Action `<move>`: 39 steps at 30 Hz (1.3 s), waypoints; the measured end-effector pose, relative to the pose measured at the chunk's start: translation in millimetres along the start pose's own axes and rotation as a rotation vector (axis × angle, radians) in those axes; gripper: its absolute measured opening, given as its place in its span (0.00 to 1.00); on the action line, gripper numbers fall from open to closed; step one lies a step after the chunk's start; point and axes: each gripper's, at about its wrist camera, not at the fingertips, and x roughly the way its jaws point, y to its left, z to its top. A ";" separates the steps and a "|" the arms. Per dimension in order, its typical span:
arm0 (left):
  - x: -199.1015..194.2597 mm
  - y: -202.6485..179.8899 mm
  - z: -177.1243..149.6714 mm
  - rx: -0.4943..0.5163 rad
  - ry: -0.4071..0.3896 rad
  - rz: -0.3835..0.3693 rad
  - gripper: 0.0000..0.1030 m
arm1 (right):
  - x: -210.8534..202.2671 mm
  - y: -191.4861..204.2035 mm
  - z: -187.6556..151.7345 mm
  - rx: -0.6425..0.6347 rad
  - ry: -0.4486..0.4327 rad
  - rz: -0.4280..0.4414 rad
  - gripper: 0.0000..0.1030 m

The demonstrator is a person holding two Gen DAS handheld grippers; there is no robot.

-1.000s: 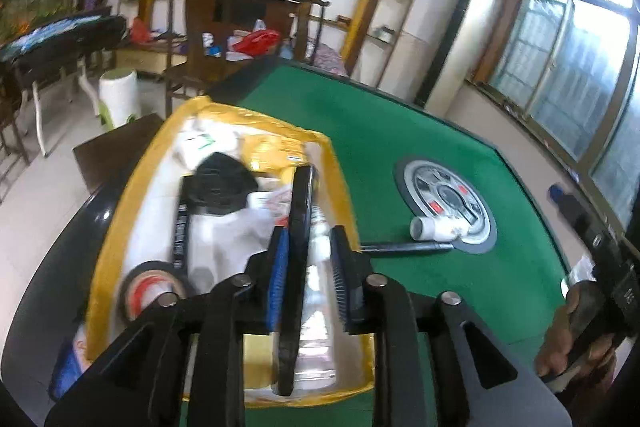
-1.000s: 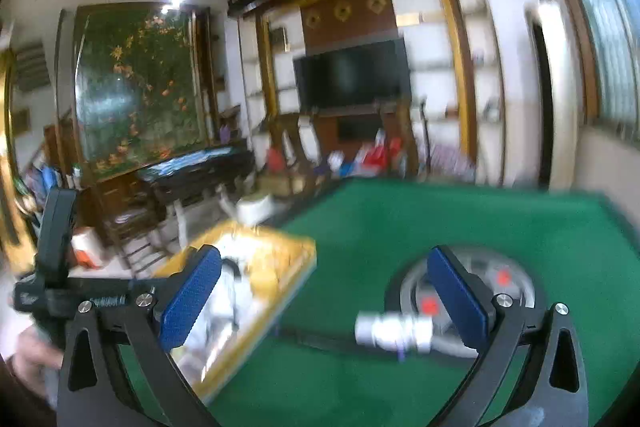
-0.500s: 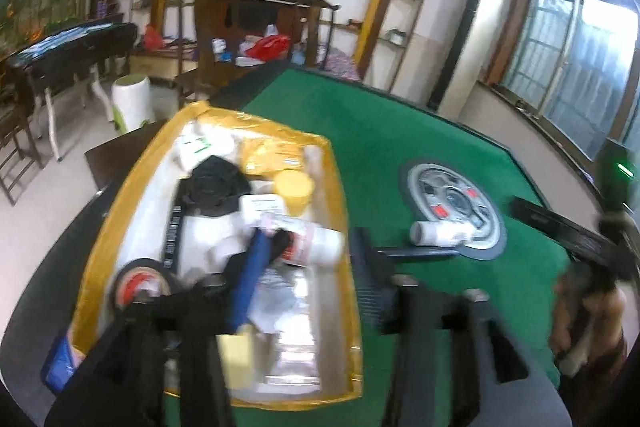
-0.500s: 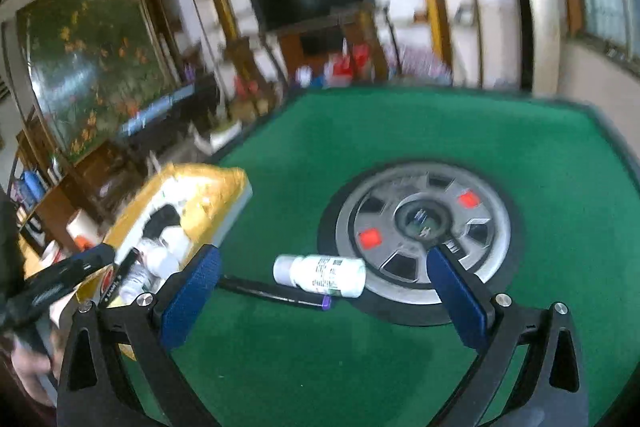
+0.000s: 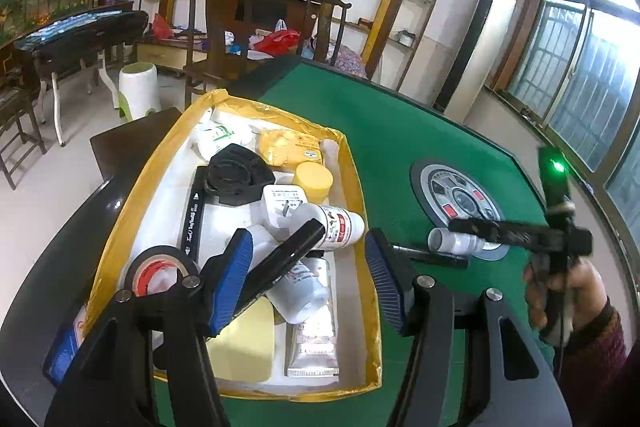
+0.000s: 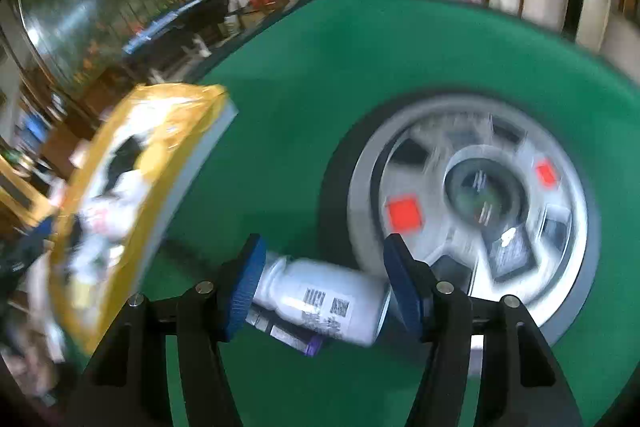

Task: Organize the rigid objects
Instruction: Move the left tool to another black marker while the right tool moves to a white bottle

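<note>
My left gripper (image 5: 306,243) hangs open over a yellow-rimmed box (image 5: 348,163) that holds several items. A flat black bar (image 5: 280,267) lies in the box and leans on my left pad. To the right a small white bottle (image 5: 448,241) lies on the green table, across a black pen (image 5: 432,255). A person's hand (image 5: 560,291) holds my right gripper (image 5: 460,231) down over it. In the blurred right wrist view my right gripper (image 6: 324,267) is closing, with the white bottle (image 6: 320,299) lengthwise between its jaws. The bottle's two ends meet both pads.
A round grey disc (image 6: 480,187) is set into the felt right behind the bottle. The box holds a tape roll (image 5: 160,267), a yellow-lidded jar (image 5: 314,179), tubes and other bottles. Beyond the table's dark rim (image 5: 80,211) stand wooden chairs (image 5: 224,27).
My left gripper opened and let go of the black bar, which dropped into the box. My right gripper came down toward the table, and its jaws closed in around the white bottle.
</note>
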 end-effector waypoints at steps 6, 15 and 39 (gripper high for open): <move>-0.6 -20.1 -4.0 0.017 0.024 -0.073 0.55 | -29.1 12.2 -59.4 -0.040 -0.012 0.073 0.55; 2.9 -56.0 -12.1 0.075 0.061 -0.081 0.55 | -40.9 -0.4 -28.1 0.092 -0.095 -0.056 0.55; 85.7 -138.9 -2.2 0.591 0.410 -0.193 0.55 | -73.4 -63.8 -91.8 0.281 -0.132 -0.039 0.29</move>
